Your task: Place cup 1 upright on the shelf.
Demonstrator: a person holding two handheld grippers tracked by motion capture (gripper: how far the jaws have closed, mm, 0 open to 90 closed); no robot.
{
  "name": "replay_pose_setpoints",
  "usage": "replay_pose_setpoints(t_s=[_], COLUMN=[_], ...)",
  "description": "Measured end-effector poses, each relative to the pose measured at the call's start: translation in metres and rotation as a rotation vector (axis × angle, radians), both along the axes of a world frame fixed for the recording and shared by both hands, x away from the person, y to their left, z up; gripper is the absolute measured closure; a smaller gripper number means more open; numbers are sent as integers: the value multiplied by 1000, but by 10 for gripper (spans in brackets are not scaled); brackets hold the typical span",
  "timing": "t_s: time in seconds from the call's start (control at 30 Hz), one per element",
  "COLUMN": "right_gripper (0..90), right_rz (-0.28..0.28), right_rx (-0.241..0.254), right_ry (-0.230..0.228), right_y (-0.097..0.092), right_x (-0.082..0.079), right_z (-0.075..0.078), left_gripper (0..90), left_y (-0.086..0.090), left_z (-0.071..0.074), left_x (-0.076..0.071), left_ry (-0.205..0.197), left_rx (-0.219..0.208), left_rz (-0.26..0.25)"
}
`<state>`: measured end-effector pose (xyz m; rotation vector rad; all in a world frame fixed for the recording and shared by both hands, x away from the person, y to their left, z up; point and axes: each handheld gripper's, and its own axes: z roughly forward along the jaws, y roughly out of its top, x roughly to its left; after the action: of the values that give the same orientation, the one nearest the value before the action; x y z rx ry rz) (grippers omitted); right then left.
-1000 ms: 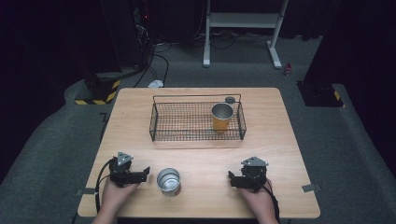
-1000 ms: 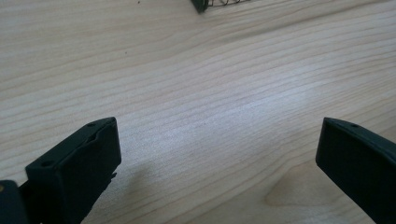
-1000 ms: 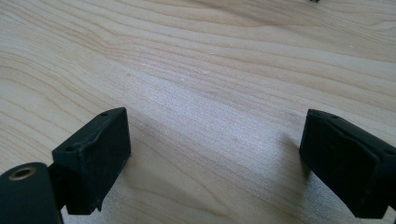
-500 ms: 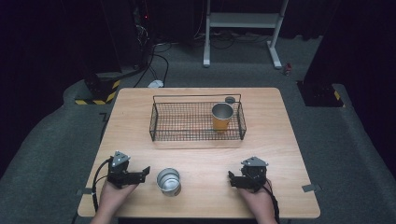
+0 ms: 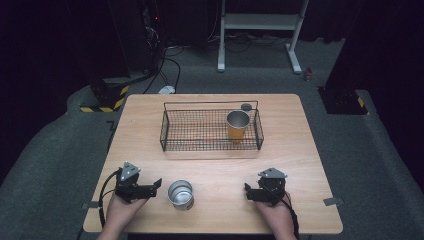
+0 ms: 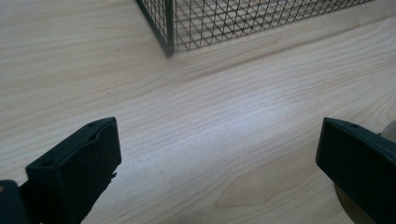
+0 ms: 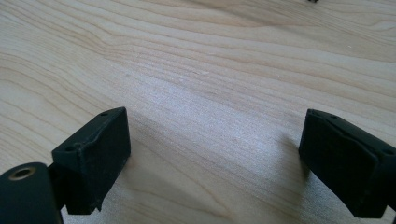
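**Both grippers low near front edge, jaws wide, nothing held**

Left gripper (image 5: 156, 184) sat low over the wooden table (image 5: 300, 145), near front edge, held by person's left hand (image 5: 120, 210). Jaws were spread wide w/ bare wood between them in the left gripper view (image 6: 212, 158). Silver cup (image 5: 180, 194) stood upright on the table just beyond its jaw tips, toward the right gripper, not touching as far as could be told. In the left gripper view a curved edge of the cup (image 6: 355, 210) showed behind the right-side jaw.

Right gripper (image 5: 247, 192) was also low over the table, well apart from the left one, w/ the cup between them but closer to the left. Right hand (image 5: 274, 217) held it. Its jaws were wide too, only wood grain between them (image 7: 212, 154).

Wire basket (image 5: 172, 131) was ahead of both grippers, mid-table; its near corner (image 6: 168, 32) showed ahead of the left gripper's jaws. Orange cup w/ metal rim (image 5: 237, 125) stood upright inside the basket, at the end nearer the right gripper. Small dark round item (image 5: 246, 106) lay on the table just behind the basket; couldn't tell what.
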<state>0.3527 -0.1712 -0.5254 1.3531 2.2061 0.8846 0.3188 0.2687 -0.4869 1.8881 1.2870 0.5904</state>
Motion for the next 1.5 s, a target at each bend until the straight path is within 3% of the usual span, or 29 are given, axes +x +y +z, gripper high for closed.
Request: replay_pose_setpoints(t_s=[0.3,0.67,1.27,1.5], right_gripper=[90,90,93,93], right_rz=[-3,-3,-4,-4], right_rx=[-2,-2,-2,-3], right_ry=[-1,-1,-2,-3], right_y=[0,0,0,0], right_x=[0,0,0,0], right_z=[0,0,0,0], left_gripper=[6,7,6,6], left_y=[-1,-12,-46,-57], left_z=[5,20,31,30], left_x=[-1,-8,-25,-30], left_ry=[-13,-46,-72,-56], left_rx=[-8,-36,-71,-88], left_rz=[-5,-51,-201,-249])
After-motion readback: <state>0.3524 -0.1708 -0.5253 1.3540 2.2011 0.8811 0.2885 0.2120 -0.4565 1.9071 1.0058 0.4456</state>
